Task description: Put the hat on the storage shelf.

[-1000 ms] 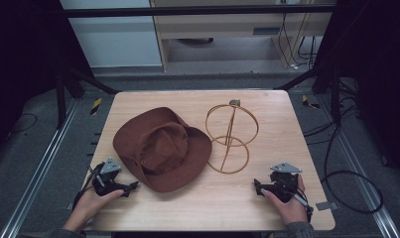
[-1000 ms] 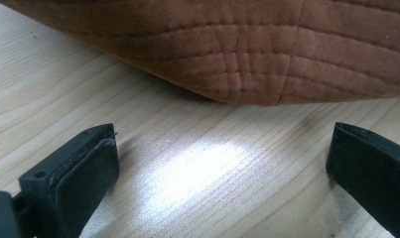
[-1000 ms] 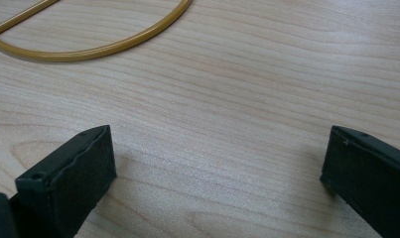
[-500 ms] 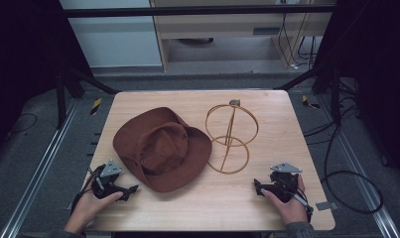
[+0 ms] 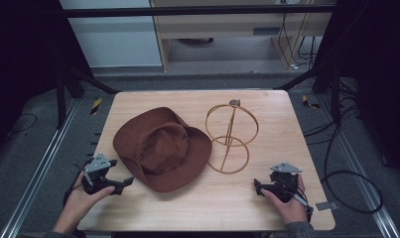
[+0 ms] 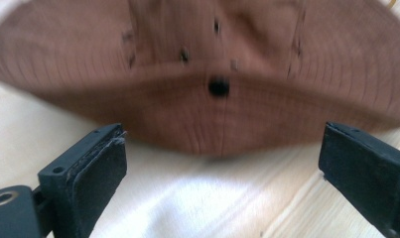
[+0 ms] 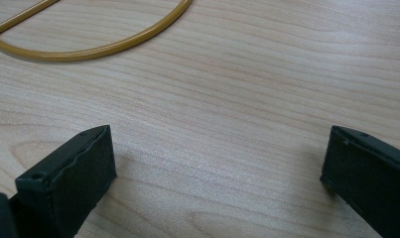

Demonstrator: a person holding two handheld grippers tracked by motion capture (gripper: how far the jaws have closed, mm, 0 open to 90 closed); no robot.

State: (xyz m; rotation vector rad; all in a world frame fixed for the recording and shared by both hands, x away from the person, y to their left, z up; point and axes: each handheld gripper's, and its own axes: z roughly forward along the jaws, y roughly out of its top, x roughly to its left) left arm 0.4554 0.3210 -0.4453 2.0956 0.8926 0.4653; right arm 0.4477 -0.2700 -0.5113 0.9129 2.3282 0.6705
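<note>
Both grippers sat low near the table's (image 5: 197,213) front edge, jaws spread wide and holding nothing. Left gripper (image 5: 129,181) pointed at the brown hat (image 5: 160,148), just beside its brim. Right gripper (image 5: 257,187) rested on bare wood, with open room before the gold wire stand (image 5: 231,138) farther back.

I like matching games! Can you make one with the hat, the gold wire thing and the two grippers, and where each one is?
Things:
1. brown hat
2. gold wire stand
3. left hand-held gripper
4. right hand-held gripper

Places:
A. near right corner of the table, open
B. upright, right of the hat
C. near left corner, jaws open toward the hat's brim
D. lying in the middle of the table

Pairs: 1-D, 2-B, 3-C, 4-A
</note>
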